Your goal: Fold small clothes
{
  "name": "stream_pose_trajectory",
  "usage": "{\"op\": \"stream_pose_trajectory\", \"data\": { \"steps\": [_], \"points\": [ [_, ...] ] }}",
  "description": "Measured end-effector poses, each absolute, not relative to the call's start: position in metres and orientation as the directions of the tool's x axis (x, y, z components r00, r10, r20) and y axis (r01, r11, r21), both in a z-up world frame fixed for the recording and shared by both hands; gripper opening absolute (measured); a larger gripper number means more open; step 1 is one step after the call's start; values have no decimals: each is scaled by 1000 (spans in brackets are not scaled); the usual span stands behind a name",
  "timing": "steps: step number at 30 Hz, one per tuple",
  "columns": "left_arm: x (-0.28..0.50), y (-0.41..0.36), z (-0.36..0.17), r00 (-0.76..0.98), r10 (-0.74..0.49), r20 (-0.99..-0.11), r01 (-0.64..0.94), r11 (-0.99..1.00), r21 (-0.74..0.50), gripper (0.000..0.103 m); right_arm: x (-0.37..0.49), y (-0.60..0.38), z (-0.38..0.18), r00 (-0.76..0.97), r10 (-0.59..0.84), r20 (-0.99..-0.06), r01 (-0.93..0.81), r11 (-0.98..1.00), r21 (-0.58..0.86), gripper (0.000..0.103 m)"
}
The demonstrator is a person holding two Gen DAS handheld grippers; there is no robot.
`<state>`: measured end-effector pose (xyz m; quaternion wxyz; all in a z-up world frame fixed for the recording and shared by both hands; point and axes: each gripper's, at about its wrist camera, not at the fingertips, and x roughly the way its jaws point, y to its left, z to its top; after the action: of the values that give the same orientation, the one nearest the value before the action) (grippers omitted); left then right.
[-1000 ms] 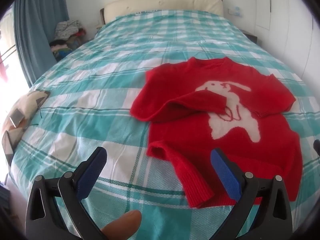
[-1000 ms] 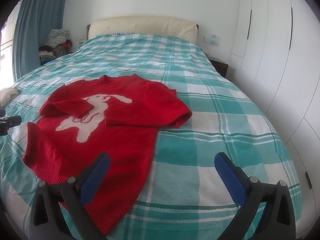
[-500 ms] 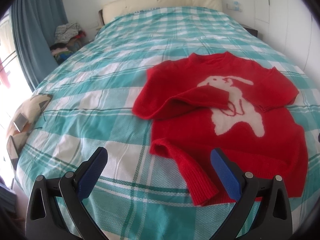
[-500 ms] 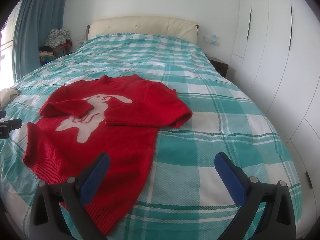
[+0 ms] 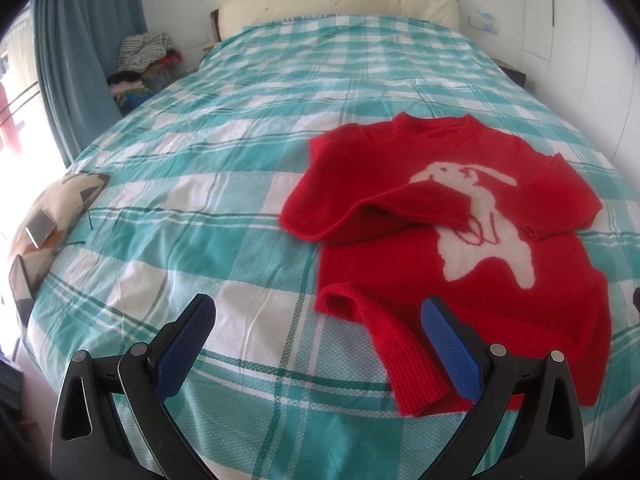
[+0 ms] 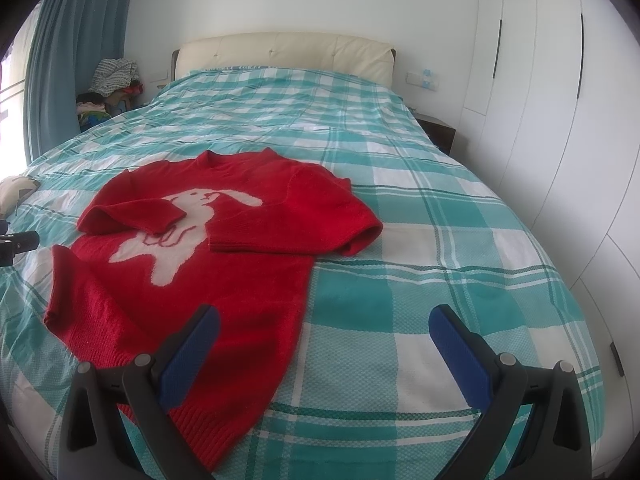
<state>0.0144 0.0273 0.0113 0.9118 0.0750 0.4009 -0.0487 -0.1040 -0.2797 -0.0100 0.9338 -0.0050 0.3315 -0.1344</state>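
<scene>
Left wrist view: we find the left gripper point(image 5: 316, 322) spread wide and holding nothing. The red sweater point(image 5: 480, 280) lies face up on the checked bedspread point(image 5: 200, 208) at 1 to 3 o'clock, both sleeves folded across the chest. Its near hem corner point(image 5: 416, 384) is curled over beside the right-hand pad point(image 5: 448, 348). Compared with a second ago, the sweater sits slightly lower in view and a fingertip seen at the bottom edge is gone; we judge the gripper is settling toward the hem.

Right wrist view: the right gripper point(image 6: 324, 328) is likewise wide and empty. The sweater's hem lies under its left-hand pad point(image 6: 188, 348), at 9 to 11 o'clock. This view is almost unchanged. We judge the sleeve folds complete and the hem-to-collar fold pending.
</scene>
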Motion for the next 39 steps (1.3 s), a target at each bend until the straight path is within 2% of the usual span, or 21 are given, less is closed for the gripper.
{"op": "stream_pose_trajectory", "data": {
  "steps": [11, 16, 22, 28, 39],
  "points": [
    [14, 43, 2, 622, -118, -774, 210, 978, 19, 103, -109, -292, -5, 751, -259, -607, 280, 958, -62, 103],
    [5, 34, -1, 619, -135, -774, 239, 971, 22, 103, -109, -288, -6, 754, -250, -608, 268, 961, -63, 103],
    [3, 30, -11, 567, -185, -803, 248, 968, -48, 103, -111, -281, -4, 762, -241, -601, 245, 966, -77, 103],
    [-2, 27, -5, 623, -123, -772, 230, 973, 31, 103, -110, -277, -4, 769, -223, -599, 223, 972, -75, 103],
    [-2, 23, -5, 634, -105, -766, 233, 971, 60, 103, -106, -270, -12, 761, -209, -614, 195, 977, -91, 103]
  ]
}}
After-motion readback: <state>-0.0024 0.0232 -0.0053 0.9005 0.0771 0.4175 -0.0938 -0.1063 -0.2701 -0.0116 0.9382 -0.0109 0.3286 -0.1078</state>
